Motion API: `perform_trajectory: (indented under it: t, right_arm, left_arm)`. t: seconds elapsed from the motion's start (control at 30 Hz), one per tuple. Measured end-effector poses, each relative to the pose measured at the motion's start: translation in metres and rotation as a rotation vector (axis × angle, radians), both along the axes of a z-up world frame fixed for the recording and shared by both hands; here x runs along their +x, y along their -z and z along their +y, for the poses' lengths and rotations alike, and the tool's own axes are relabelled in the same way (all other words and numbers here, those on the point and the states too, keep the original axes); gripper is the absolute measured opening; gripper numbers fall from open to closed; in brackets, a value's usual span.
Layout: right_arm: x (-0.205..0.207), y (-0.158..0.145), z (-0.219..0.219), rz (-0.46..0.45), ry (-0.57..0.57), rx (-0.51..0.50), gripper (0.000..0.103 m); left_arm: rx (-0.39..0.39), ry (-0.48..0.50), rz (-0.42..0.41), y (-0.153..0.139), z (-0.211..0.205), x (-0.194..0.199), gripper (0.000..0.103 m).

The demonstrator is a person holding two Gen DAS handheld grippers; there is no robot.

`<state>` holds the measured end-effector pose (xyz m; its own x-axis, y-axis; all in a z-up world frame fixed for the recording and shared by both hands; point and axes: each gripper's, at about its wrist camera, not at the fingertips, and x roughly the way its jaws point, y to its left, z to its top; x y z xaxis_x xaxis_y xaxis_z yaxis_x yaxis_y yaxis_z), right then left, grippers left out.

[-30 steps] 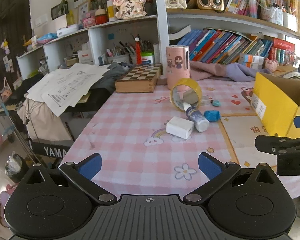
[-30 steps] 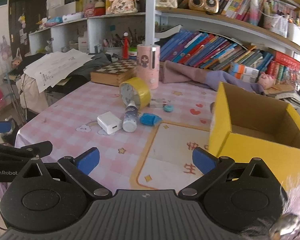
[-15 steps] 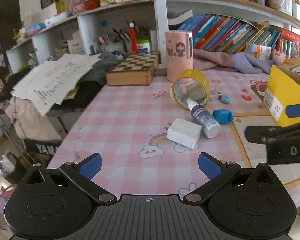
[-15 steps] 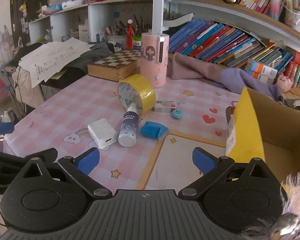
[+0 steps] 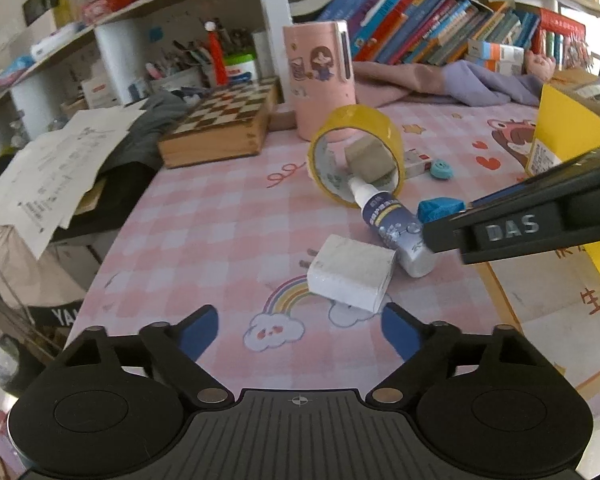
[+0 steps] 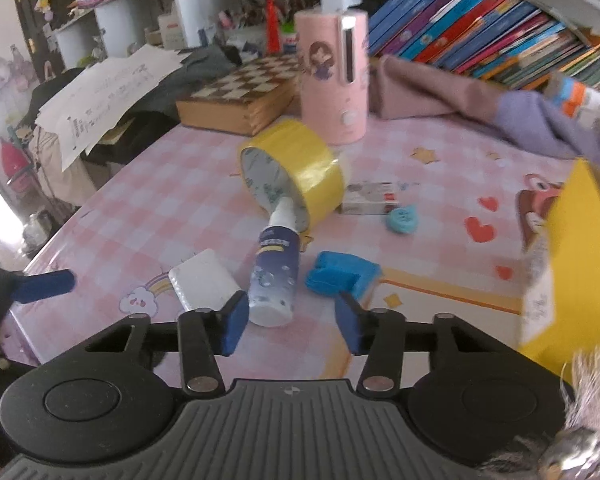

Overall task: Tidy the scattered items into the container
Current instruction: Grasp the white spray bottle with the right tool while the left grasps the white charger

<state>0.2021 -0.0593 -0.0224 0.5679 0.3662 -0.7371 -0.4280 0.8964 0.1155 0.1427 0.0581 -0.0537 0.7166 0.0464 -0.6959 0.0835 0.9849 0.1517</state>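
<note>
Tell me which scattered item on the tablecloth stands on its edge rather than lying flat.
The yellow tape roll stands on its rim. The spray bottle, white charger and blue sponge all lie flat.

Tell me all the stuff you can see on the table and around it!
tape roll: 1, yellow, on edge mid-table
bottle: 1, blue-white, lying, nozzle inside the tape roll
charger: 1, white, left of bottle
eraser: 1, blue, right of bottle
small disc: 1, teal, beside a small carton
cardboard box: 1, yellow, right edge
pink canister: 1, behind tape
chessboard box: 1, wooden, far left
books: many, shelf
left hand-held gripper: open, near charger
right hand-held gripper: just been closing, bottle's base between pads, not gripped
</note>
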Motion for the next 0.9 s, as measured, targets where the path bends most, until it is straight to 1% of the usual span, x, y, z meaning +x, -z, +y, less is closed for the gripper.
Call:
perform_trajectory:
  t: [0.03, 0.07, 0.13, 0.33, 0.5, 0.6, 0.7, 0.77, 0.83, 0.87, 0.9]
  right_arm:
    - [0.004, 0.001, 0.002, 0.011, -0.011, 0.005, 0.039]
    - [0.008, 0.003, 0.004, 0.024, -0.021, 0.011, 0.038]
    - [0.016, 0.007, 0.008, 0.047, -0.03, 0.018, 0.037]
    - [0.04, 0.018, 0.016, 0.108, -0.025, 0.019, 0.037]
    - [0.055, 0.028, 0.019, 0.166, -0.025, 0.028, 0.037]
    - [0.059, 0.03, 0.018, 0.166, -0.031, 0.027, 0.037]
    - [0.061, 0.03, 0.018, 0.163, -0.03, 0.028, 0.038]
    - [0.064, 0.03, 0.019, 0.159, -0.037, 0.022, 0.038]
    - [0.066, 0.03, 0.022, 0.151, -0.051, 0.006, 0.038]
    - [0.066, 0.03, 0.024, 0.147, -0.06, -0.002, 0.038]
    - [0.066, 0.03, 0.025, 0.144, -0.067, -0.009, 0.038]
  left_arm:
    - [0.001, 0.007, 0.004, 0.001, -0.001, 0.004, 0.085]
    - [0.0, 0.014, 0.007, 0.002, -0.002, 0.007, 0.081]
    - [0.001, 0.027, 0.014, 0.005, -0.004, 0.014, 0.078]
    - [-0.003, 0.088, 0.008, 0.008, -0.01, 0.03, 0.078]
    - [-0.004, 0.109, 0.057, 0.017, -0.013, 0.046, 0.078]
    - [-0.013, 0.107, 0.079, 0.022, -0.014, 0.052, 0.078]
    - [-0.031, 0.105, 0.078, 0.024, -0.014, 0.056, 0.078]
    - [-0.058, 0.093, 0.082, 0.024, -0.012, 0.059, 0.078]
    - [-0.11, 0.063, 0.091, 0.026, -0.005, 0.06, 0.079]
    - [-0.133, 0.048, 0.093, 0.026, -0.003, 0.061, 0.078]
    - [-0.129, 0.046, 0.089, 0.027, -0.003, 0.06, 0.078]
